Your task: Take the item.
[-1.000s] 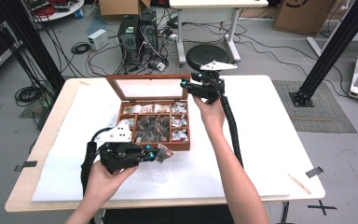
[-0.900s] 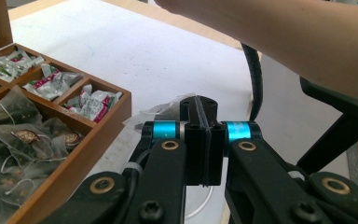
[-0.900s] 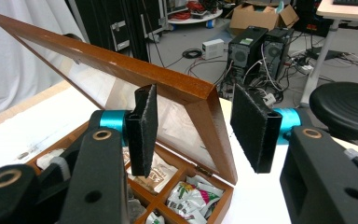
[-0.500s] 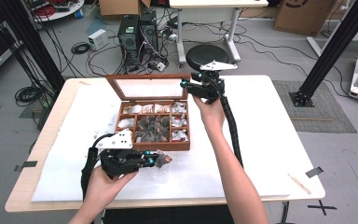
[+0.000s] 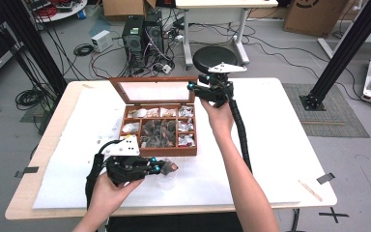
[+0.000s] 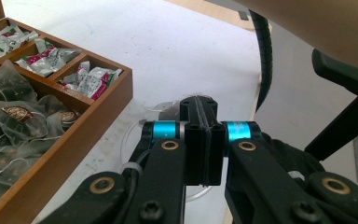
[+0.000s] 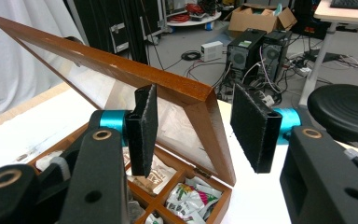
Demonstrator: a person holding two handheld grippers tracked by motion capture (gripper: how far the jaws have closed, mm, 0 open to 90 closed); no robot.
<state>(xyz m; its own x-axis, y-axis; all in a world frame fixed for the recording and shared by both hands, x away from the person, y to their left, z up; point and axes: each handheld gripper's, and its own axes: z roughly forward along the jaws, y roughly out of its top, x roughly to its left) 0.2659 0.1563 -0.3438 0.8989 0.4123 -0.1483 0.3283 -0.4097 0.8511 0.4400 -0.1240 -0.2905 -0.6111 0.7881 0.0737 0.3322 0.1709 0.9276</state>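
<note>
Left gripper (image 5: 170, 167) low over the white table (image 5: 270, 159), just in front of the wooden box (image 5: 157, 151); jaws pressed flat together, and in the high view a small brown tea bag (image 5: 173, 167) appeared pinched at their tips. Tea bag hung over a clear cup (image 5: 166, 181) standing just beside the box's front wall; in the left gripper view the cup's rim (image 6: 130, 135) ringed the jaw tips, and I could not tell whether the bag touched the cup.

Right gripper (image 7: 196, 121) at the near corner of the raised lid (image 7: 121, 65); jaws stood narrowly apart with the lid's side rail between them; far pad clear of the wood, so I judged no real clamp on the lid.

Risks noted:
- lid held up only loosely; a small drift of the right hand could let it drop onto the box, or push it past its hinge stop;
- grip on the tea bag looked thin, at an edge or the string; a jerk could slip it onto the table beside the cup;
- cup light and clear, hard to see from the left gripper view; lowering too far could tip it or shove it against the box;
- release off-centre would drape the bag over the rim.
</note>
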